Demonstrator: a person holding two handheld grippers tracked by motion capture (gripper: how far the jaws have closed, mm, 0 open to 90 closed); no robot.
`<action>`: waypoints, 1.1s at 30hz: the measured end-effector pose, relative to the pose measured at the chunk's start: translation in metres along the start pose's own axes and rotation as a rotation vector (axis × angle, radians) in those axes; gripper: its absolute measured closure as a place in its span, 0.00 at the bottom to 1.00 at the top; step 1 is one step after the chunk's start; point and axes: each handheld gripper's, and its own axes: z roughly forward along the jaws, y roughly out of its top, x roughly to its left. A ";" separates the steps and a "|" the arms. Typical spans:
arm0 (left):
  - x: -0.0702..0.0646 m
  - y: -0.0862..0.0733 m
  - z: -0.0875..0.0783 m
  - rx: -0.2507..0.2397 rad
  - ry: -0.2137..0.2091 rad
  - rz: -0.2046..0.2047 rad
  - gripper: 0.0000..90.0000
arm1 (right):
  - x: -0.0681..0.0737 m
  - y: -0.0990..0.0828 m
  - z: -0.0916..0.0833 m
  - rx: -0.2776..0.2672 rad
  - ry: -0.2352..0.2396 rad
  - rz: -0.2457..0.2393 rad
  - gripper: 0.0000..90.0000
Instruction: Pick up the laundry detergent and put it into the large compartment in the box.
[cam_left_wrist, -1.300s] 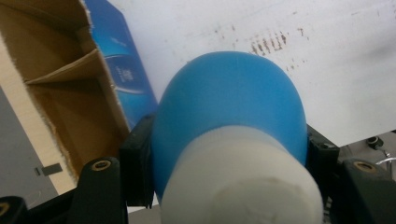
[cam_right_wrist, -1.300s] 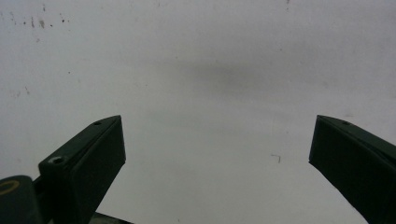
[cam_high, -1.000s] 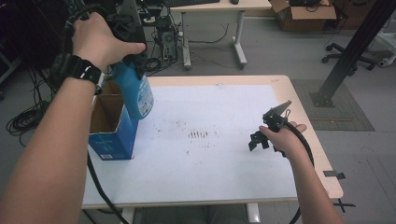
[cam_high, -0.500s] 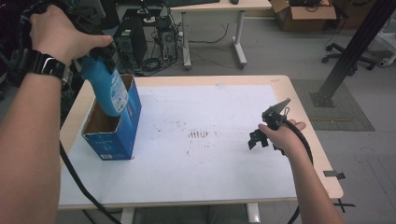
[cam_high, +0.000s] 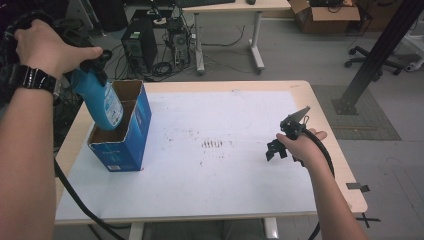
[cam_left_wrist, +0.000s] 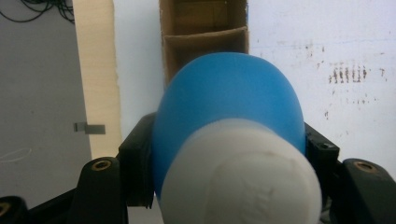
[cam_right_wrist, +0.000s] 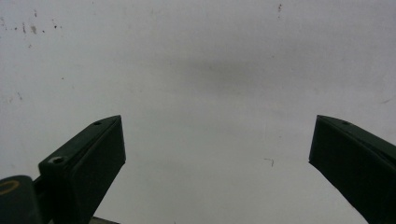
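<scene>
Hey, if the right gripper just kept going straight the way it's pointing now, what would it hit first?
Probably the white table top: the right gripper, jaws wide apart with nothing between them, looks straight at that bare surface. How far off it lies is unclear.

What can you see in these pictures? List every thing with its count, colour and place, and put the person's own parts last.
Bottle: one, blue with a white cap, held over the box's near compartment.
Box: one, blue cardboard, open top, two compartments, at the table's left.
Table: one, white top with dark marks, wooden edge.
Computer tower: one, black, on the floor beyond the table.
Cardboard carton: one, brown, on the far floor.
Left gripper: black, shut on the bottle.
Right gripper: black, jaws apart, above the table's right side.
Watch: one, black, on the left wrist.
</scene>
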 end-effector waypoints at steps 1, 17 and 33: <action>0.001 0.000 0.003 0.002 -0.001 -0.002 0.41 | 0.000 0.000 0.000 0.001 0.000 0.000 0.04; 0.006 -0.002 0.068 0.054 -0.006 -0.015 0.41 | -0.001 -0.001 0.010 0.023 -0.008 -0.015 0.04; 0.005 -0.007 0.120 0.114 -0.001 0.002 0.41 | 0.000 0.001 0.014 0.020 -0.008 -0.020 0.04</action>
